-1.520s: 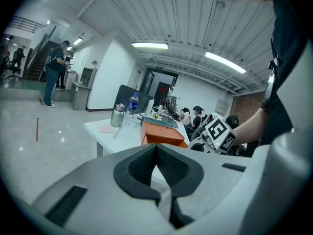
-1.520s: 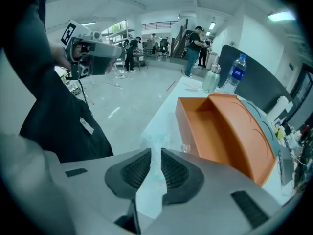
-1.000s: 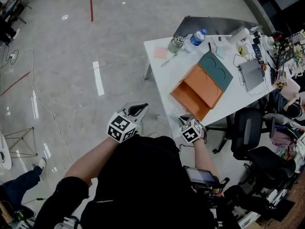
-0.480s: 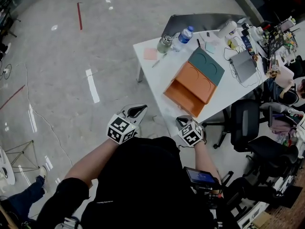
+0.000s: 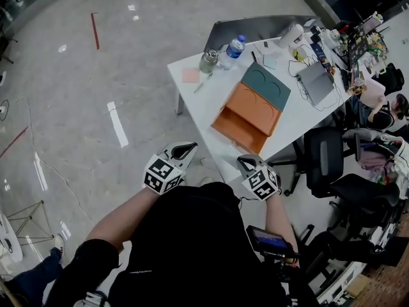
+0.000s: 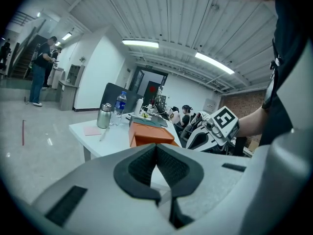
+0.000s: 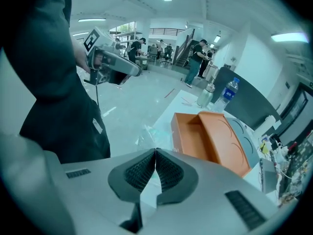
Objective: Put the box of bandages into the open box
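Note:
An orange open box (image 5: 246, 117) lies on the white table (image 5: 211, 94), with a teal lid (image 5: 265, 85) lying against its far side. The box also shows in the left gripper view (image 6: 149, 133) and in the right gripper view (image 7: 210, 138). I cannot make out a box of bandages in any view. My left gripper (image 5: 185, 149) is held over the floor, short of the table, shut with nothing in it. My right gripper (image 5: 248, 162) hovers by the table's near edge, also shut and empty. In each gripper view the pads meet, left gripper (image 6: 156, 146) and right gripper (image 7: 155, 151).
A water bottle (image 5: 233, 47), a metal flask (image 5: 209, 61), a pink note (image 5: 190, 75) and a pen sit at the table's far end. A laptop (image 5: 316, 82) and cables crowd the right side. Office chairs (image 5: 326, 162) stand to the right. Clear plastic wrap (image 7: 146, 131) lies near the table edge.
The table and orange box have slid left and slightly down in the head view as the person's head turns. Both grippers have stayed shut in about the same places.

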A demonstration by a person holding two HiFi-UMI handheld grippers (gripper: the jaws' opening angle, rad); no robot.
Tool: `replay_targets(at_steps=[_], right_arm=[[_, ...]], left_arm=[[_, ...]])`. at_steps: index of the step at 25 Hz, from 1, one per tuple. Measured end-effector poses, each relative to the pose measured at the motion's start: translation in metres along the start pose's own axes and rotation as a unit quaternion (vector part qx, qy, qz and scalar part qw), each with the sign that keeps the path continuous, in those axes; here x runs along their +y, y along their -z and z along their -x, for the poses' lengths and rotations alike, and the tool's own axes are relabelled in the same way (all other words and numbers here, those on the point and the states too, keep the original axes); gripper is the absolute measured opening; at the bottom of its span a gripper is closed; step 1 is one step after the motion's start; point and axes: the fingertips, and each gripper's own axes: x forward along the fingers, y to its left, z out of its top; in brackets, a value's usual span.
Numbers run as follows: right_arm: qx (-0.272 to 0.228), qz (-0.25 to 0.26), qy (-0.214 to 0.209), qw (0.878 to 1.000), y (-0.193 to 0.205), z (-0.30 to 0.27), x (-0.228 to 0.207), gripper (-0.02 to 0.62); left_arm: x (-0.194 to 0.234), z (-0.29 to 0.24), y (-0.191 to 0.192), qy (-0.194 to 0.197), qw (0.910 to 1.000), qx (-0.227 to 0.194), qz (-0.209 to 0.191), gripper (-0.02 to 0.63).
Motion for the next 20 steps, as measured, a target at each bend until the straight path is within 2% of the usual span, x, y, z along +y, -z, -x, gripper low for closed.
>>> replay_targets(at_steps=[8,20], right_arm=[[-0.018,0.005,0.026,0.999,0.000,0.017,-0.036,0.028],[-0.021,0.032,0.016,0.999,0.002,0.010,-0.084,0.028]], left_arm=[[-0.006,-0.008,-0.001,-0.007,1.0000,0.000,0.000,0.008],[-0.016,-0.026,-0.002,-0.049,0.9987,-0.003,0.014,0.008]])
